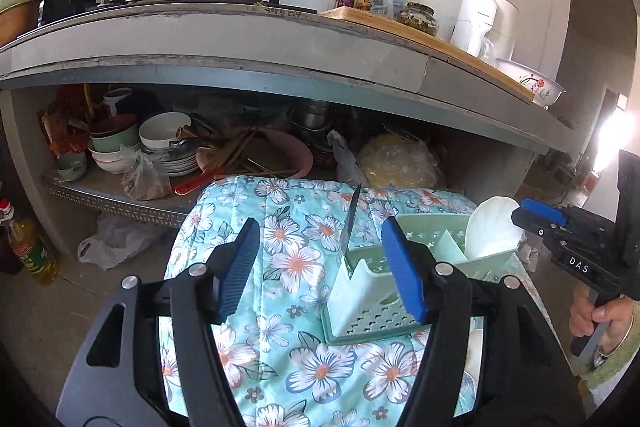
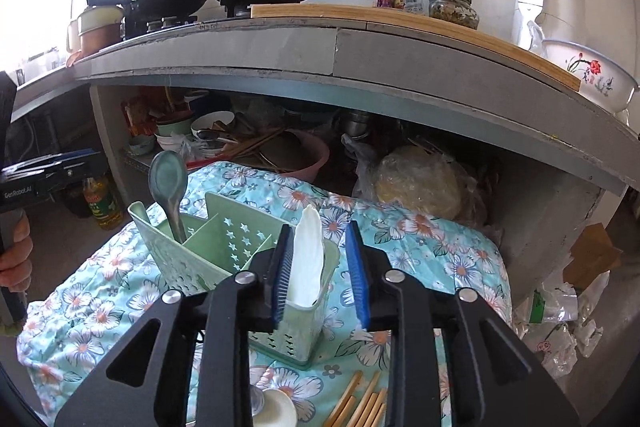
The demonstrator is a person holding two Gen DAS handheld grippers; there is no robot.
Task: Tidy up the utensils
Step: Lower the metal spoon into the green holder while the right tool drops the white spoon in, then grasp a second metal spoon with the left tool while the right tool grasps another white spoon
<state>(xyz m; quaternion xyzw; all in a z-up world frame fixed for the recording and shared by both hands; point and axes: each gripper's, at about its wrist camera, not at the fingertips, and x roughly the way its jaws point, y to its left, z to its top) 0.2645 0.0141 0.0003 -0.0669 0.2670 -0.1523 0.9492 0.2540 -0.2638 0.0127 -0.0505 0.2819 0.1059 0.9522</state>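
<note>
Green utensil caddy (image 2: 224, 259) on floral cloth (image 1: 288, 259), metal spoon (image 2: 170, 183) and white ladle (image 2: 308, 259) upright inside, left tongs (image 1: 320, 267) apart, right tongs (image 2: 320, 275) apart around ladle, not gripping, chopsticks (image 2: 360, 403) below.

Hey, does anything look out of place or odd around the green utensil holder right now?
Yes: a knife stands blade-up in the green utensil holder, its point exposed. Chopsticks and a small white spoon lie loose on the floral cloth.

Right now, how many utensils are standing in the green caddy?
2. A metal spoon stands in the far left compartment of the green caddy; a white spoon stands in the near right one. More could be hidden behind the dividers.
</note>
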